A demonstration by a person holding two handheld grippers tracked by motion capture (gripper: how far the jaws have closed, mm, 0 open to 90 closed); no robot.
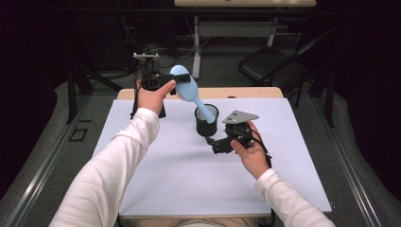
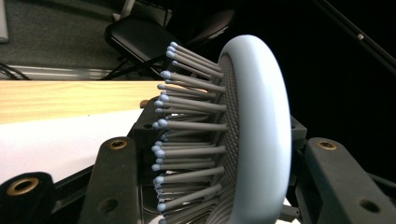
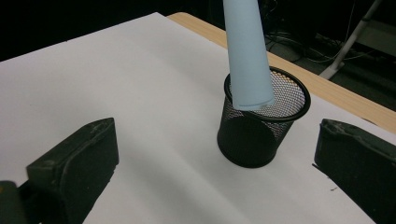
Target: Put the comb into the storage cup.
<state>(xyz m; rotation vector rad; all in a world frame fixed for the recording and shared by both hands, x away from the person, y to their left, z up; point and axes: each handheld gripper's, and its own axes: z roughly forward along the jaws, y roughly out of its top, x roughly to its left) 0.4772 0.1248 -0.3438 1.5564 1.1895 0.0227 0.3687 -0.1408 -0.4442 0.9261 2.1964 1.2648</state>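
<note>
Right gripper (image 1: 213, 142) jaws wide, empty; left gripper (image 1: 163, 82) clamping hairbrush (image 1: 188, 87) over cup (image 1: 206, 120)

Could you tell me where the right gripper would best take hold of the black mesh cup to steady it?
I would grip the mesh cup low across its round wall, coming in level from the near side, where the right gripper already faces it with open jaws either side. The cup stands upright. The hairbrush handle, held by the left gripper, hangs over its rim, so the top looks blocked.
</note>
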